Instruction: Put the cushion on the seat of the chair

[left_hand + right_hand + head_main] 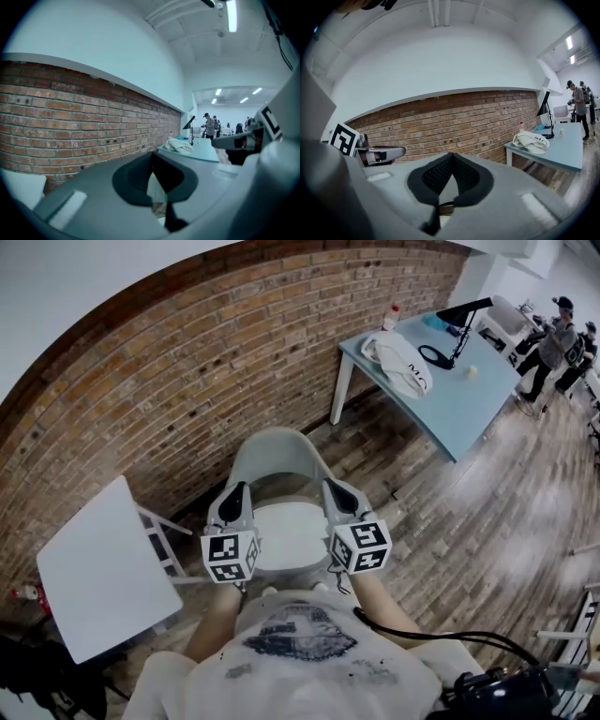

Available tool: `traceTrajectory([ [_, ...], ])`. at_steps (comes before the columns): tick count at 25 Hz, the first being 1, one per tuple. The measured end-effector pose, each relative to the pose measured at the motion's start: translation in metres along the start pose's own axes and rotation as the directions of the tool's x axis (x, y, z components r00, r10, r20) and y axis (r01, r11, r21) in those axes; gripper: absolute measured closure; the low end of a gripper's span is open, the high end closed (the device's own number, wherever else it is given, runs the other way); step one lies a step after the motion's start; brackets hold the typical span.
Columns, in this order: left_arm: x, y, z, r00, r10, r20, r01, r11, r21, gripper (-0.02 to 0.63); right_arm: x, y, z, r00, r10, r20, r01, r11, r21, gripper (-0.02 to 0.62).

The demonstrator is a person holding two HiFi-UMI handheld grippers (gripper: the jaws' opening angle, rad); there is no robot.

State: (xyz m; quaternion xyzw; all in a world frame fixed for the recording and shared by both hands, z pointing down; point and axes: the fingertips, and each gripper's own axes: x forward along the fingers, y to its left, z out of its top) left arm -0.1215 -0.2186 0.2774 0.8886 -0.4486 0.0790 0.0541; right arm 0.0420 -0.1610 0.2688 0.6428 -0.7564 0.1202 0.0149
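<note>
A pale grey chair (pixel 274 451) with a curved back stands before the brick wall, straight below me. A white cushion (pixel 289 538) lies flat on its seat. My left gripper (pixel 236 491) hovers over the chair's left side and my right gripper (pixel 335 488) over its right side, both above the cushion and apart from it. Both point toward the wall, jaws shut, with nothing between them. The left gripper view shows its shut dark pads (pixel 161 176); the right gripper view shows the same (pixel 436 177). Neither gripper view shows the cushion.
A white square tabletop (pixel 103 568) stands close on the left. At back right, a pale blue table (pixel 464 413) carries a white bag (pixel 398 362) and a black desk lamp (pixel 459 320). People (pixel 555 343) stand far right. A black cable (pixel 441 636) trails near me.
</note>
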Motion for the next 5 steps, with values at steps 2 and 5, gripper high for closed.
traceTrajectory([
  [2,-0.0008,0.0011,-0.0006,1.000,0.002,-0.001,-0.002,1.000,-0.001,0.615,0.0003,0.0012,-0.0005,1.000,0.003,-0.002,-0.003,1.000,0.004,0.597],
  [5,-0.0031,0.0021,-0.0021,1.000,0.004,-0.005,-0.004,1.000,-0.004,0.615,0.0000,0.0032,-0.0013,1.000,0.007,-0.004,-0.007,1.000,0.015,0.597],
])
